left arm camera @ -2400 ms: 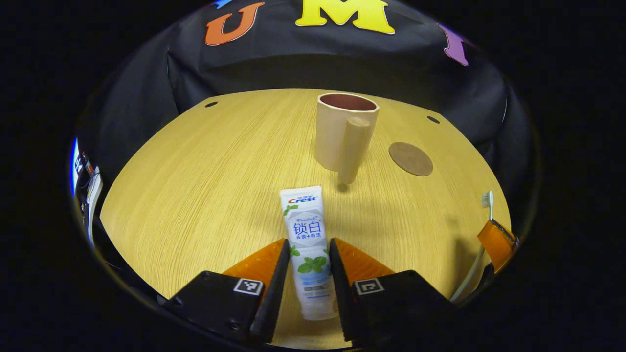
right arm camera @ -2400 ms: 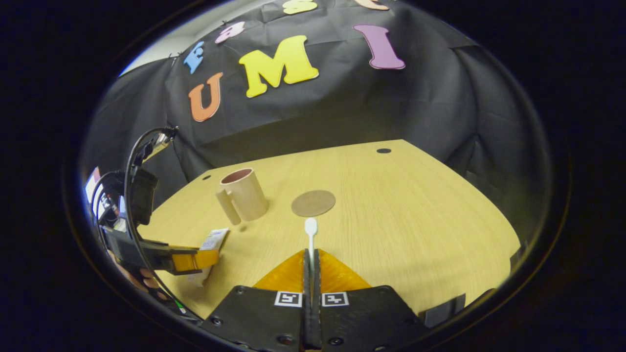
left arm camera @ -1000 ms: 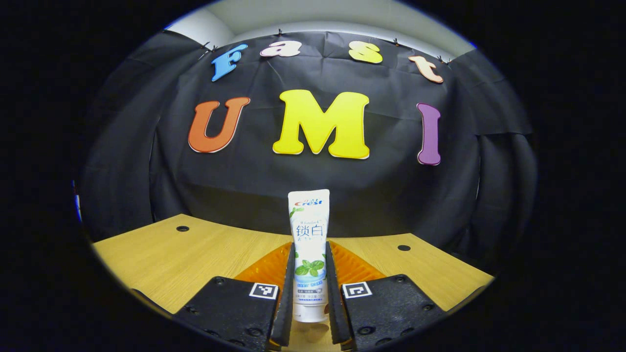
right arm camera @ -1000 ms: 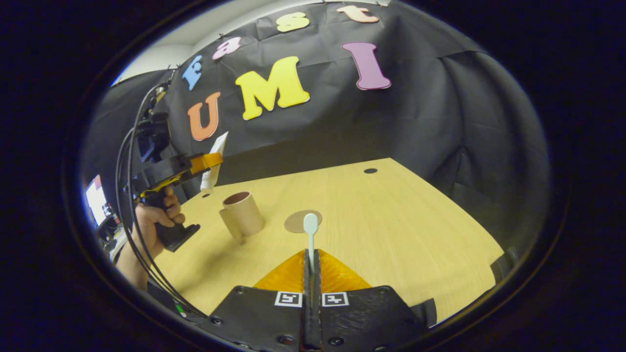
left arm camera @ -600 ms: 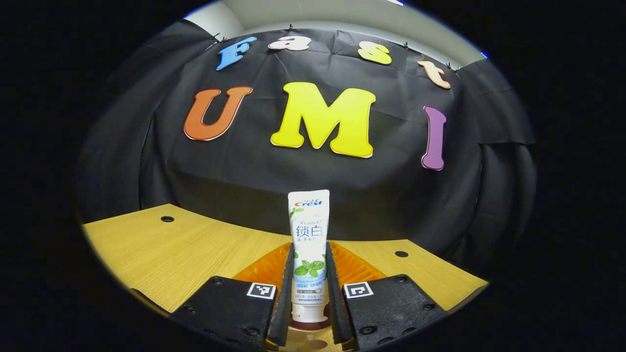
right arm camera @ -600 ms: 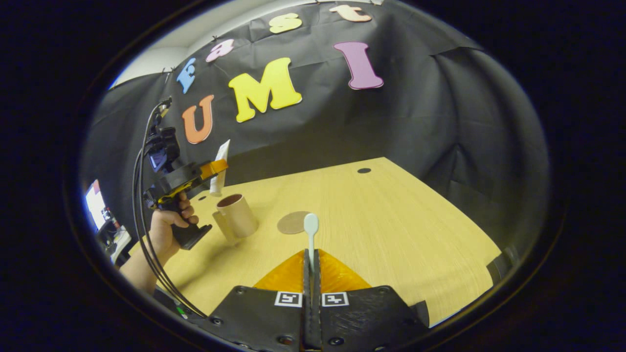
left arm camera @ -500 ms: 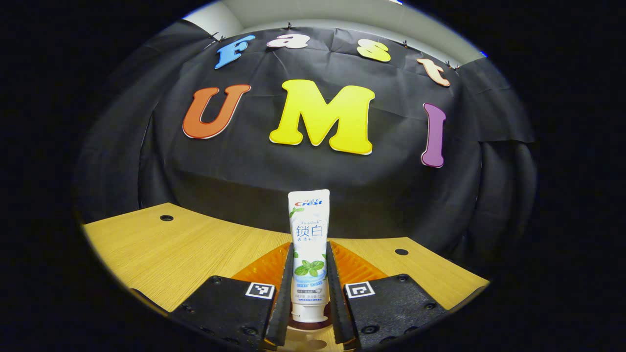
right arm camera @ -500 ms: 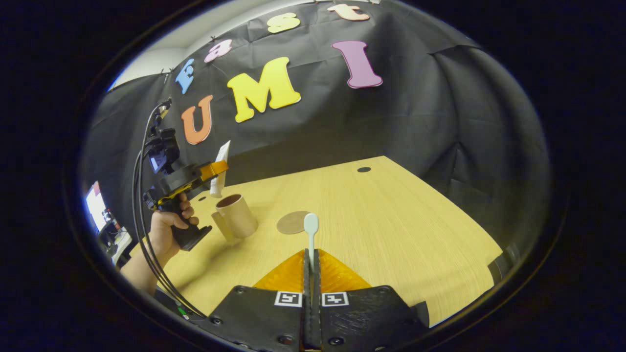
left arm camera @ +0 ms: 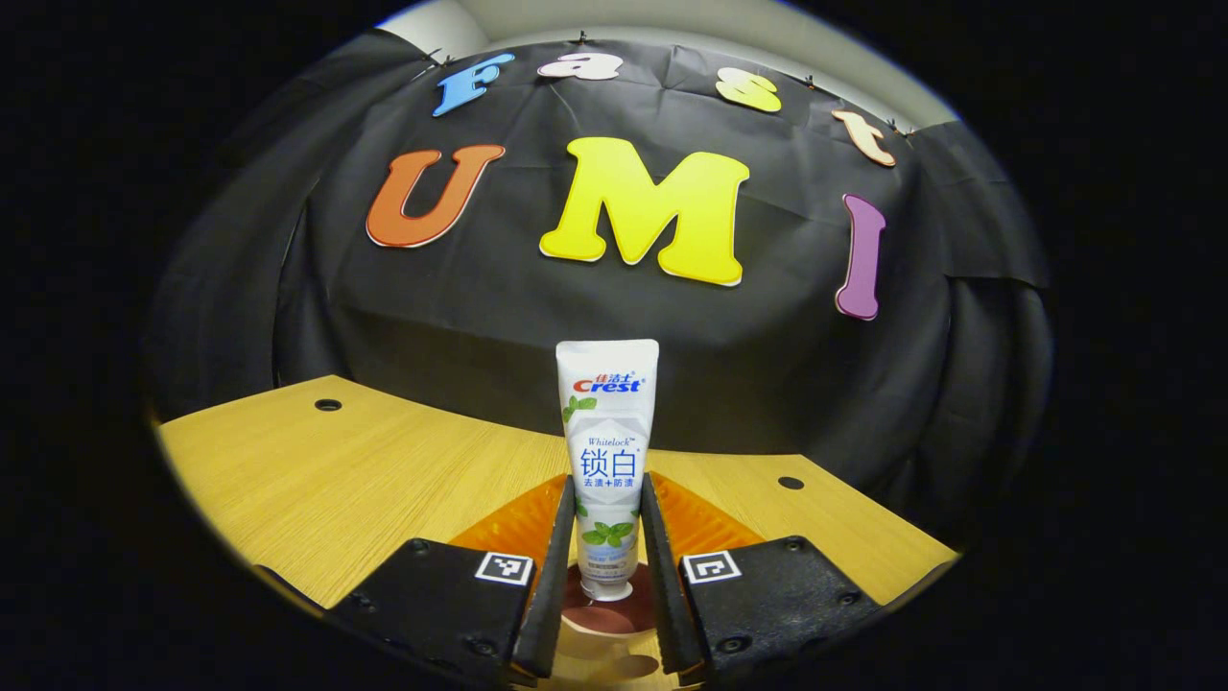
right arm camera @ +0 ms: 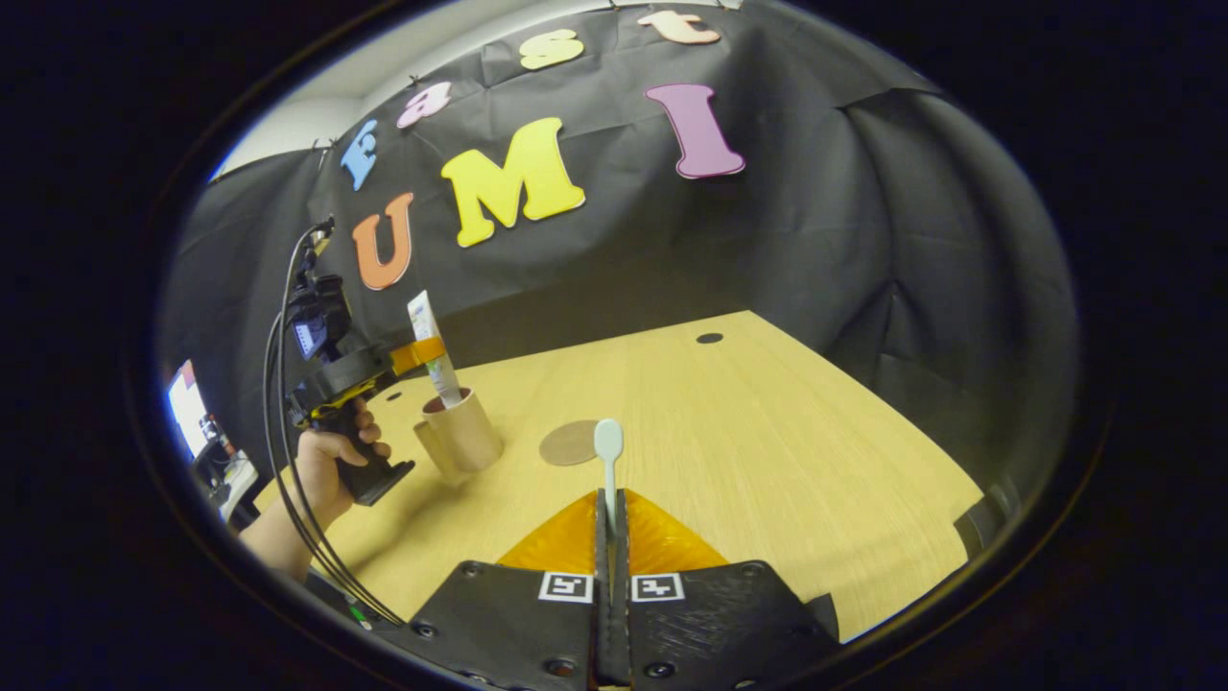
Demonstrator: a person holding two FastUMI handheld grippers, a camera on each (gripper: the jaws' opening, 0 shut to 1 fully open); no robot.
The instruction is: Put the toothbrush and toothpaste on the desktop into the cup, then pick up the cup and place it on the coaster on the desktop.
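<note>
A white toothpaste tube (left arm camera: 609, 422) stands upright between the fingers of my left gripper (left arm camera: 607, 485), cap end down in the mouth of the beige cup (left arm camera: 614, 616) below. The jaws are slightly parted, with gaps beside the tube's lower part. In the right gripper view the tube (right arm camera: 432, 345) leans in the cup (right arm camera: 465, 432), with the left gripper (right arm camera: 419, 355) around its middle. My right gripper (right arm camera: 610, 504) is shut on the white toothbrush (right arm camera: 608, 451), whose head points forward above the table. The round brown coaster (right arm camera: 569, 442) lies just right of the cup.
A hand (right arm camera: 326, 470) holds the left gripper at the table's left side, with cables trailing from it. The wooden table (right arm camera: 767, 432) stretches to the right of the coaster, with small dark holes near its far edge. Black cloth walls close the back and right.
The left gripper carried the toothpaste from the table to above the cup. Its jaws have since parted a little, and the tube has slid down into the cup. The right gripper holds the lifted toothbrush.
</note>
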